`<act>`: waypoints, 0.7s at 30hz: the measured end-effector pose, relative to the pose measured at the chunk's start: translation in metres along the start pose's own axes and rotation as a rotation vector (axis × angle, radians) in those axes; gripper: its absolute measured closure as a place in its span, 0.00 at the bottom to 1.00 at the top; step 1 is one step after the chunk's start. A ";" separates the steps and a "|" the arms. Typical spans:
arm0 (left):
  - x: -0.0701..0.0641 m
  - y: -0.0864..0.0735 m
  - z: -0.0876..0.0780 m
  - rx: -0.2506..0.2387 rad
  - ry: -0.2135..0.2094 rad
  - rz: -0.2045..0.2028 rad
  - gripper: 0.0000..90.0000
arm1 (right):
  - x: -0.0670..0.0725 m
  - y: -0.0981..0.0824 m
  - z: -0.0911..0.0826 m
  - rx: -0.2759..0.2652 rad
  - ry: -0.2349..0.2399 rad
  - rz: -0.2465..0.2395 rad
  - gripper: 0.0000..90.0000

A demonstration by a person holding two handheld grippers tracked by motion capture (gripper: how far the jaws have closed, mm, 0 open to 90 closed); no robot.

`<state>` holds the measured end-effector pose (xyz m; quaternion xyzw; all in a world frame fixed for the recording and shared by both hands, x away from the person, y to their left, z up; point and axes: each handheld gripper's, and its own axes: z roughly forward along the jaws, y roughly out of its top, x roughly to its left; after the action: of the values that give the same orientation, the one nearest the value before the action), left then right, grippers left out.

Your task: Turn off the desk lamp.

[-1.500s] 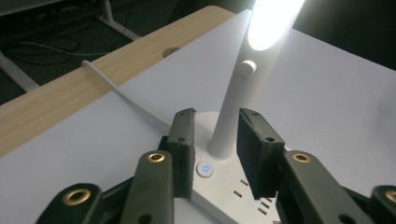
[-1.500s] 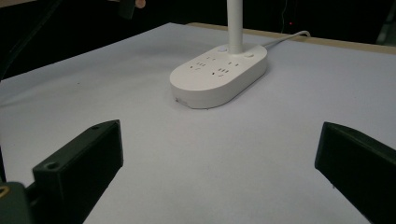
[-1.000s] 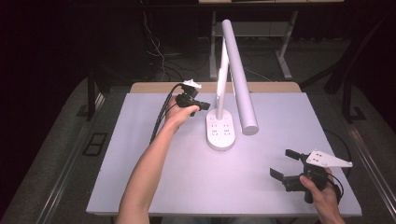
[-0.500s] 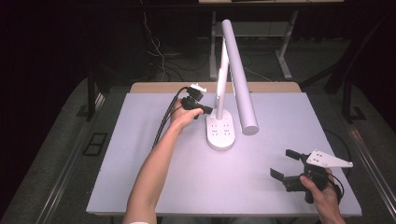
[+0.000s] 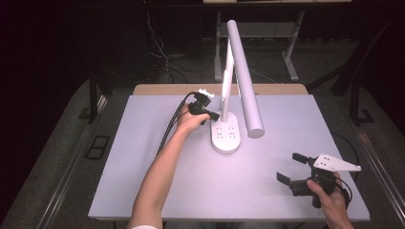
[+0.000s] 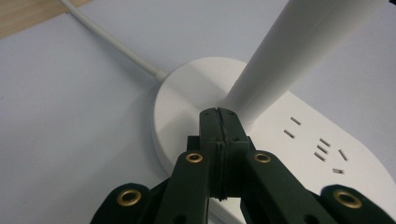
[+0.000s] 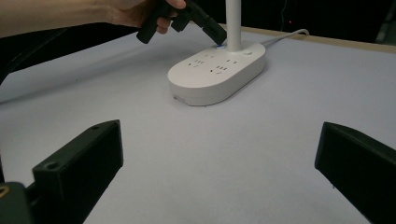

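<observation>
Your lamp [image 5: 228,114] sits just above center of the high view: white oval base [image 5: 225,136] w/ socket slots on top, a slim upright post at its far end, and a long tubular head [image 5: 244,78] slanting down toward lower right. A white cord [image 6: 112,44] exits the base's back, upper left in the left gripper view.

Handling, as a guess: hard smooth plastic, so slick under the jaws; the base is prob. weighted and stable, while the tall post and head make it top-heavy if you lift high up. If you need to move it, take the base edge or the post low down, not the head, which likely pivots. For a button press, light touch is enough.

Left gripper [image 5: 206,112]: jaws pressed together, nothing between them, tip at the base top right by the foot of the post; contact looks likely but can't confirm. Right gripper [image 5: 292,168]: jaws spread wide, empty, lower right of the high view, well apart from the lamp.
</observation>
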<state>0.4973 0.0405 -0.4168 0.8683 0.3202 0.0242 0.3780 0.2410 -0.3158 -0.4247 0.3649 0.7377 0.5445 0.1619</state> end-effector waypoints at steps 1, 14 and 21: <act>0.002 0.000 0.000 0.000 -0.004 0.016 1.00 | 0.000 0.000 0.000 0.000 0.000 0.000 0.01; 0.002 -0.006 0.005 -0.060 -0.025 -0.127 1.00 | 0.000 0.000 -0.001 -0.004 -0.001 -0.006 0.01; -0.001 -0.004 0.005 -0.048 0.001 -0.140 1.00 | 0.001 0.001 -0.001 -0.006 -0.002 -0.007 0.01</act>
<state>0.4958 0.0384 -0.4228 0.8345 0.3796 0.0057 0.3995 0.2397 -0.3154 -0.4237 0.3624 0.7370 0.5459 0.1657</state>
